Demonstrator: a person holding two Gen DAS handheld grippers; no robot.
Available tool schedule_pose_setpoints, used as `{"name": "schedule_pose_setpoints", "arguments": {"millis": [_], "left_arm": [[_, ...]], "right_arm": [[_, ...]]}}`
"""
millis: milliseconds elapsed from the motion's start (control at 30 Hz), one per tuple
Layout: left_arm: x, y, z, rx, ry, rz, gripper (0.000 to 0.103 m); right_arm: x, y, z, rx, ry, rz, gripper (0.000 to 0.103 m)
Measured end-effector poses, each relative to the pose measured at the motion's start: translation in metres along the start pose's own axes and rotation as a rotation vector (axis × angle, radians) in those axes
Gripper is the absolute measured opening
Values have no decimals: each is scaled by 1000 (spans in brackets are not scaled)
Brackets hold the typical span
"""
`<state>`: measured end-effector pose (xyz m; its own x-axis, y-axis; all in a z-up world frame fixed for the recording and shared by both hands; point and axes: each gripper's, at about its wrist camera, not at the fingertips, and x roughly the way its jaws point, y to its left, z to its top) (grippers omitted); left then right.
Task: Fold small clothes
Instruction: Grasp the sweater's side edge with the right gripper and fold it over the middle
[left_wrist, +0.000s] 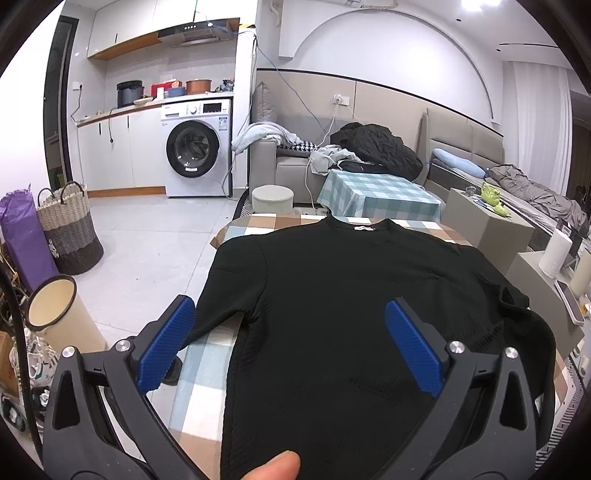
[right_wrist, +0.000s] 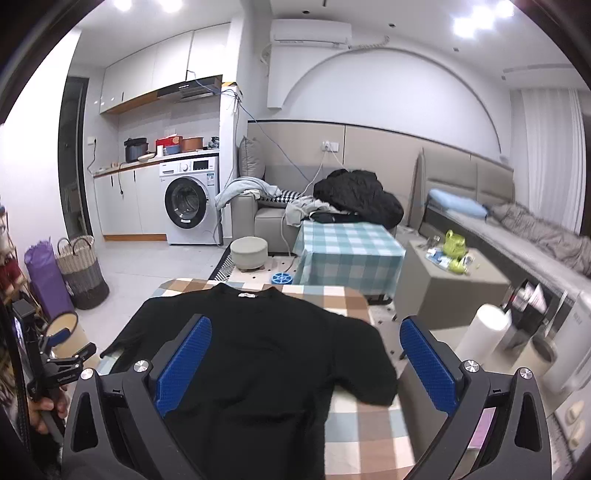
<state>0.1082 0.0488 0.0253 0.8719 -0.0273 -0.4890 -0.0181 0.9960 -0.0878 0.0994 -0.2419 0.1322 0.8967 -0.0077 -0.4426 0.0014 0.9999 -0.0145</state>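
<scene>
A black short-sleeved T-shirt (left_wrist: 351, 295) lies spread flat on a table with a checked cloth (left_wrist: 207, 354), collar at the far edge. It also shows in the right wrist view (right_wrist: 258, 354). My left gripper (left_wrist: 290, 347) is open and empty, hovering above the shirt's lower left part, its left finger beside the left sleeve. My right gripper (right_wrist: 306, 362) is open and empty, above the shirt's right half, its right finger past the right sleeve. The left gripper (right_wrist: 61, 343) also shows at the left edge of the right wrist view.
A second table with a blue checked cloth (right_wrist: 347, 251) stands beyond, with a round stool (right_wrist: 249, 253) beside it. A grey side table (right_wrist: 450, 284) and a paper roll (right_wrist: 484, 332) are to the right. A woven basket (left_wrist: 68, 229) and a tube (left_wrist: 55, 310) stand left.
</scene>
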Motion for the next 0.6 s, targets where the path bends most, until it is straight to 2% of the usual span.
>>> {"name": "schedule_pose_setpoints", "arguments": {"millis": [167, 367, 600], "left_arm": [[26, 3, 11, -17, 33, 9, 102], [55, 9, 17, -17, 77, 34, 102], [86, 21, 15, -48, 144, -11, 102]], "right_arm": [[56, -6, -27, 59, 78, 23, 103], [130, -25, -66, 186, 185, 3, 103], [190, -72, -99, 392, 275, -8, 103]]}}
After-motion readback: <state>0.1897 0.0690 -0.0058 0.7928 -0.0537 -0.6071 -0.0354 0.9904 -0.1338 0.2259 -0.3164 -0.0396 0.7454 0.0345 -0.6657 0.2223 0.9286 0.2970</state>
